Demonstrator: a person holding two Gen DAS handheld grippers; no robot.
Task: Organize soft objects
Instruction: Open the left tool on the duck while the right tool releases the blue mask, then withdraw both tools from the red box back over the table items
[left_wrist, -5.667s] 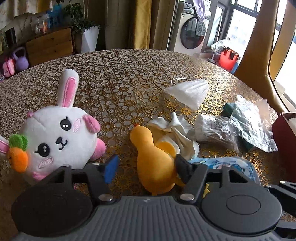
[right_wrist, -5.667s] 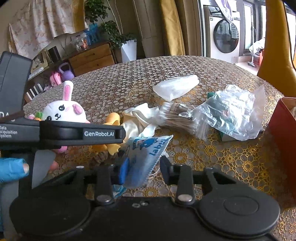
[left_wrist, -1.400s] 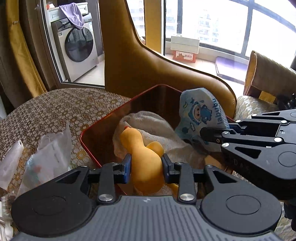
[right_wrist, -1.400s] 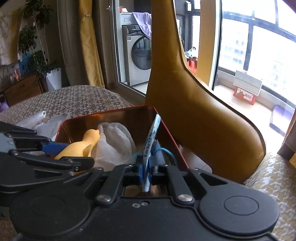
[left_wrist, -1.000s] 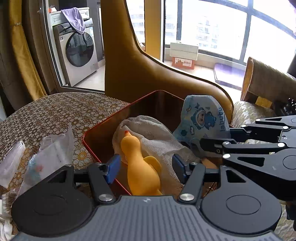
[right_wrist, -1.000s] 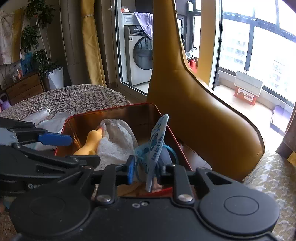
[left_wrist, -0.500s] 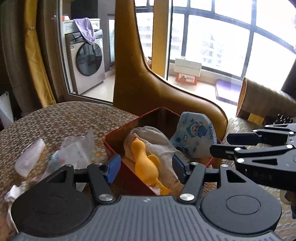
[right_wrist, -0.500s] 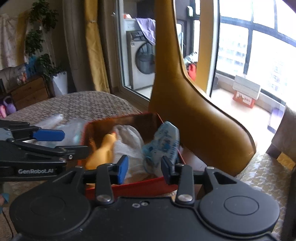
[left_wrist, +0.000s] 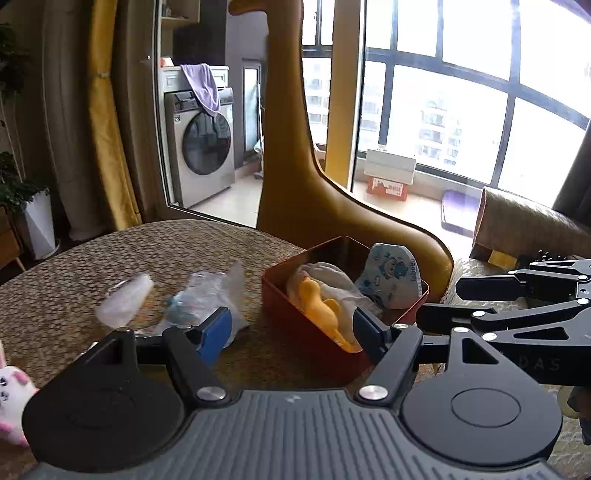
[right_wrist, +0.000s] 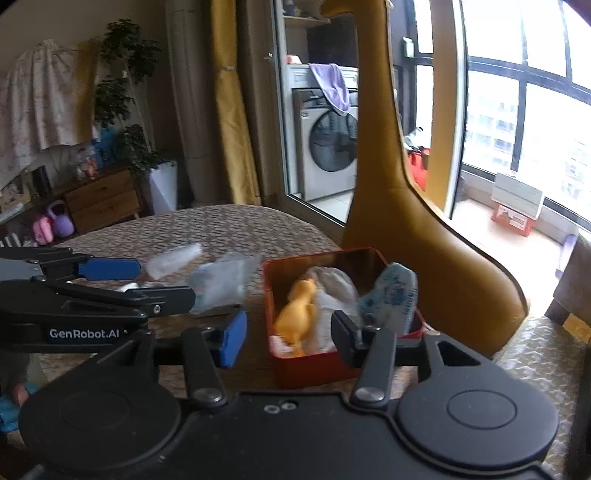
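1. The yellow duck toy (left_wrist: 320, 308) lies in the red box (left_wrist: 295, 314) on a white cloth (left_wrist: 332, 275); a blue printed pouch (left_wrist: 393, 275) leans at the far corner.
2. Left tool (left_wrist: 290, 332) and right tool (right_wrist: 288, 338): both spread wide, holding nothing, short of the box.
3. On the tabletop (left_wrist: 74, 277), plastic bags (left_wrist: 207, 295) and a plush rabbit (left_wrist: 11, 398) lie outside the box.
4. Advice: approach the rabbit low, jaws wide, and grip its body rather than an ear.
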